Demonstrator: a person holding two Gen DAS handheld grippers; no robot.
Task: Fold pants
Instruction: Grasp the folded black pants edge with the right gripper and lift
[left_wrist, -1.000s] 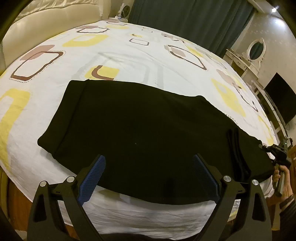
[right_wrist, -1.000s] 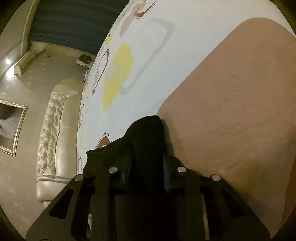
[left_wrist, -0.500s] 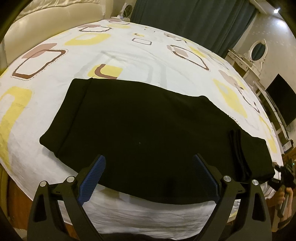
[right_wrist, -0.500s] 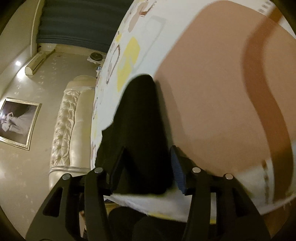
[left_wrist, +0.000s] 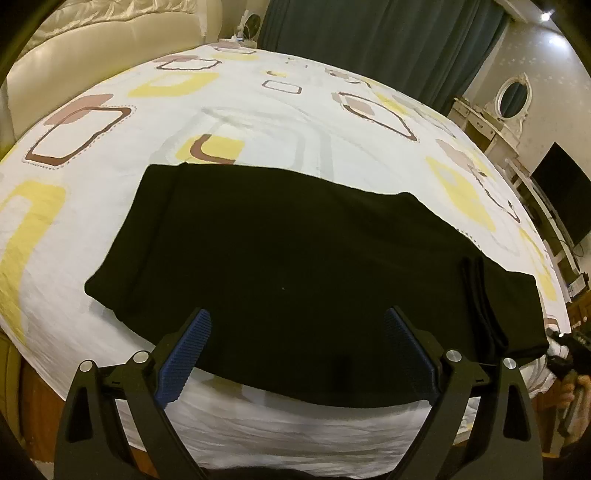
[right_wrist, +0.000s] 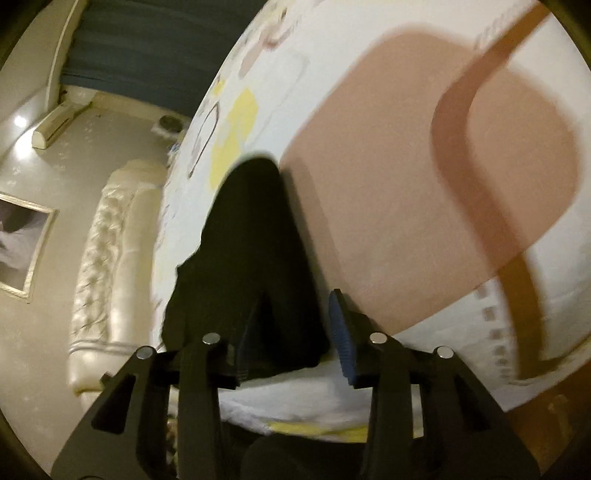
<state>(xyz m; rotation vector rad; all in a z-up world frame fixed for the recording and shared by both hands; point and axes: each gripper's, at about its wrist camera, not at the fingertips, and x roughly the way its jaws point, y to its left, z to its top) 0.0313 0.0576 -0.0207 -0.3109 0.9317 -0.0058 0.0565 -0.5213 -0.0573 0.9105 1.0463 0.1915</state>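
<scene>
Black pants (left_wrist: 295, 266) lie folded lengthwise across the near edge of a bed — its white sheet (left_wrist: 258, 122) printed with yellow and brown rounded squares. Our left gripper (left_wrist: 297, 354) hovers over the pants' near edge, its blue-padded fingers spread wide, holding nothing. Our right gripper (right_wrist: 295, 328) sits at one narrow end of the pants (right_wrist: 255, 258), fingers parted with the fabric lying between them — the pads are not pressing it. A cream tufted headboard (right_wrist: 107, 266) and dark curtains (left_wrist: 369, 40) stand beyond the bed.
</scene>
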